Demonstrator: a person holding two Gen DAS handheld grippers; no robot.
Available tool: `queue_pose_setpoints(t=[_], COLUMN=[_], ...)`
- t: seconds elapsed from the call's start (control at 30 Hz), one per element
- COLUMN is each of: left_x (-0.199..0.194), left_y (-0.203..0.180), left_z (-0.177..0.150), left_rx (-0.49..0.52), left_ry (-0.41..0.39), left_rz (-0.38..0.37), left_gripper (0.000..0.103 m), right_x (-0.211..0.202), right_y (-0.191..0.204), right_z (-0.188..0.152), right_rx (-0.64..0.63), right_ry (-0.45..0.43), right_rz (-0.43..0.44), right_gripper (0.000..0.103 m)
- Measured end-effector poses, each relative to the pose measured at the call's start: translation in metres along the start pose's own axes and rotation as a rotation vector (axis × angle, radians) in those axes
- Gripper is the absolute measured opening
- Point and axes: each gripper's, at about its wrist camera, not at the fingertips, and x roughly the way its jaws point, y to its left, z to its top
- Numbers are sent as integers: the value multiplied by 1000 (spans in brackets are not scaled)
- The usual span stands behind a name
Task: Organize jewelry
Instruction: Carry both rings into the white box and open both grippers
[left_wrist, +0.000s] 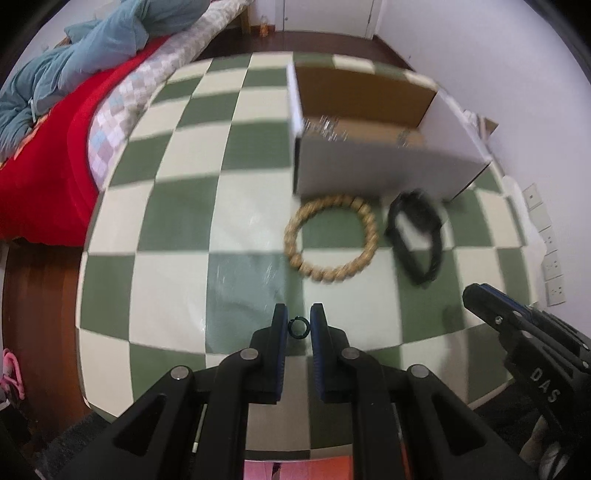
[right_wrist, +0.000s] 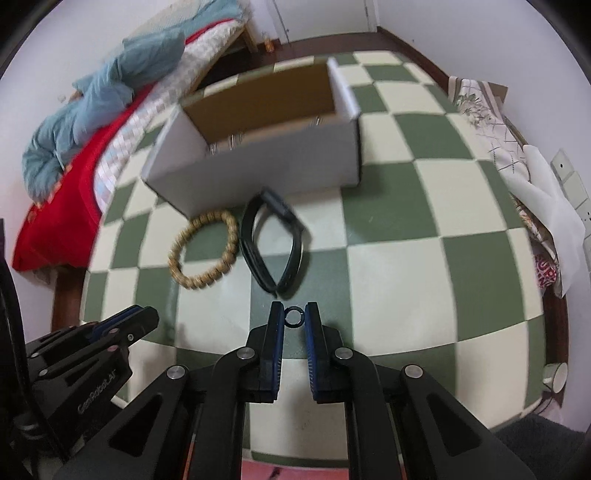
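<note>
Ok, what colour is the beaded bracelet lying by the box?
Light tan, wood-coloured beads: the beaded bracelet shows best in the right wrist view.

The right gripper (right_wrist: 294, 318) pinches a small dark ring (right_wrist: 294, 316) between its blue pads above the green-and-cream checked table (right_wrist: 399, 258). Beyond lie a black band (right_wrist: 271, 243) and a beaded bracelet (right_wrist: 203, 249) (side by side), near the open white box (right_wrist: 258, 162).
</note>
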Motion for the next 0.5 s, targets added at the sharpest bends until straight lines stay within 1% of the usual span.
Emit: queue_pose_setpoints(t=[0.13,0.2,0.27,0.3,0.37,0.43,0.5], left_x=[-31,-44,-55,-56,-52,-39,-18], left_y=[-6,-8,-13,-13,-18,-20,-20], left_z=[29,49,80,91,125,153,177], left_rx=[-6,-12,-3,1,19,28,33], left_ry=[-60,-88,-115,-123,-125,-112,-59], left_rz=[-57,-86,-115,-121,-137,-136,-144], left_gripper=[10,10,10,10,10,10,10], right_x=[-33,-49,-59,-62,-60,-49,-31], right_y=[-10,-12,-10,-9,-5,-1,1], right_z=[22,40,61,77,103,134,162], right_rx=[40,46,40,29,16,0,-4], right_ry=[-55,-86,-109,-126,-135,-130,-98], right_rz=[53,82,102,108,112,115,122], right_gripper=[12,12,12,12,12,12,12])
